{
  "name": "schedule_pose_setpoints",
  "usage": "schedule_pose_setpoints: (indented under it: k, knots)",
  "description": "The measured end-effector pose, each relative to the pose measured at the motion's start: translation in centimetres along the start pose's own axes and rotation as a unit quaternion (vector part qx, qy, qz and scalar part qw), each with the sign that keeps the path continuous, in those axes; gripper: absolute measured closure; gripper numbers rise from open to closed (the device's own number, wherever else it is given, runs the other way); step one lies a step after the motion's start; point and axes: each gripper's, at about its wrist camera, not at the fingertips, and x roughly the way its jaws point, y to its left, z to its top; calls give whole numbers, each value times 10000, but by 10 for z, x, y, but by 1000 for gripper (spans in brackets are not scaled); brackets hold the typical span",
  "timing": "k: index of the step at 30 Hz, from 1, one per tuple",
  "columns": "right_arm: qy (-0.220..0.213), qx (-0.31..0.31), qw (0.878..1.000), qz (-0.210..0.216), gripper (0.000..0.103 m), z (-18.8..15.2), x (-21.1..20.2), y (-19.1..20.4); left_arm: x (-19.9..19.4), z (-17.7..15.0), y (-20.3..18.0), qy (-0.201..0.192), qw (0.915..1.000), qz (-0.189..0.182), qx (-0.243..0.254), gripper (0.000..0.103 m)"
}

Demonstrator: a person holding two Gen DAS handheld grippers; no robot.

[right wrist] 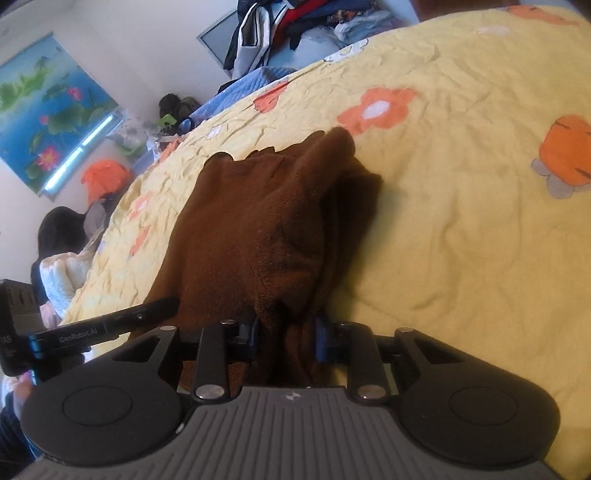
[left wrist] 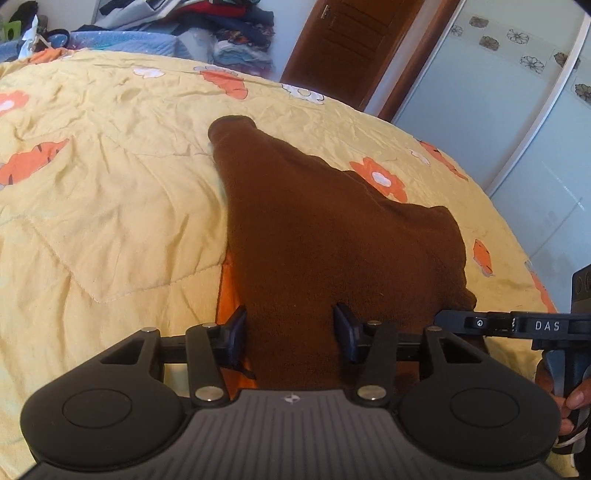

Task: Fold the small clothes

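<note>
A small brown knit garment (left wrist: 317, 236) lies on the yellow flowered quilt (left wrist: 110, 184), one narrow sleeve or leg stretching away from me. My left gripper (left wrist: 291, 332) straddles its near edge, fingers apart with the cloth between them; no clear pinch shows. In the right wrist view the same brown garment (right wrist: 258, 229) lies bunched with folds along its right side. My right gripper (right wrist: 286, 336) is closed on a bunched fold of its near edge. The right gripper's body shows at the right of the left view (left wrist: 517, 326).
The quilt (right wrist: 461, 221) covers a bed. A pile of clothes (left wrist: 229, 29) sits at the bed's far end, a wooden door (left wrist: 343, 44) and a wardrobe (left wrist: 498, 110) beyond. A seated person (right wrist: 59, 251) is at the bedside by a lotus picture (right wrist: 48, 107).
</note>
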Motion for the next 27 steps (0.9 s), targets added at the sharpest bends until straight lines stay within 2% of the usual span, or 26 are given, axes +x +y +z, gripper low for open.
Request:
schedule_pose_setpoints:
  k: [3, 5, 7, 8, 9, 11, 12, 14, 15, 19, 22, 23, 24, 25, 26, 27]
  knots:
    - [100, 153, 9998, 6, 36, -4, -12, 12, -20, -2, 4, 14, 9991, -141, -403, 52]
    - [-8, 74, 9999, 106, 31, -10, -26, 17, -30, -9, 9, 134, 9972, -448, -582, 47]
    - [52, 113, 9999, 111, 31, -13, -30, 17, -30, -20, 13, 354, 9936, -692, -821, 45]
    - [100, 149, 9998, 100, 32, -14, -27, 16, -27, -24, 14, 448, 9925, -710, -893, 45]
    - [178, 169, 9997, 59, 40, -14, -23, 15, -23, -28, 15, 499, 9916, -702, -962, 47]
    - [269, 141, 9995, 25, 46, -18, -15, 16, -22, -30, 16, 367, 9907, -757, -1065, 48]
    - [266, 94, 9996, 37, 62, -21, -14, 17, -21, -29, 17, 382, 9904, -720, -1119, 62]
    - [365, 95, 9993, 73, 72, -20, -13, 17, -19, -25, 21, 524, 9900, -615, -1154, 80]
    - [355, 84, 9992, 140, 77, -20, -16, 17, -23, -23, 22, 522, 9897, -656, -1158, 86]
    - [297, -119, 9991, 281, 79, -24, -40, 25, -54, -19, 11, 457, 9945, -738, -588, 87]
    - [467, -96, 9987, 160, 79, -36, -32, 20, -43, -30, 10, 617, 9967, -428, -294, 86]
    - [485, -26, 9987, 135, 76, -40, -27, 18, -37, -35, 12, 640, 9971, -302, -268, 82]
    - [408, 78, 9990, 182, 62, -43, -26, 17, -37, -38, 13, 578, 9973, -301, -325, 81]
    - [407, 154, 9988, 241, 56, -42, -30, 18, -43, -38, 12, 511, 9976, -321, -330, 80]
    - [390, 155, 9989, 216, 45, -39, -36, 20, -53, -37, 7, 418, 9985, -284, -208, 77]
    - [197, 96, 9996, 156, 43, -36, -46, 23, -65, -36, 1, 252, 9996, -94, 41, 71]
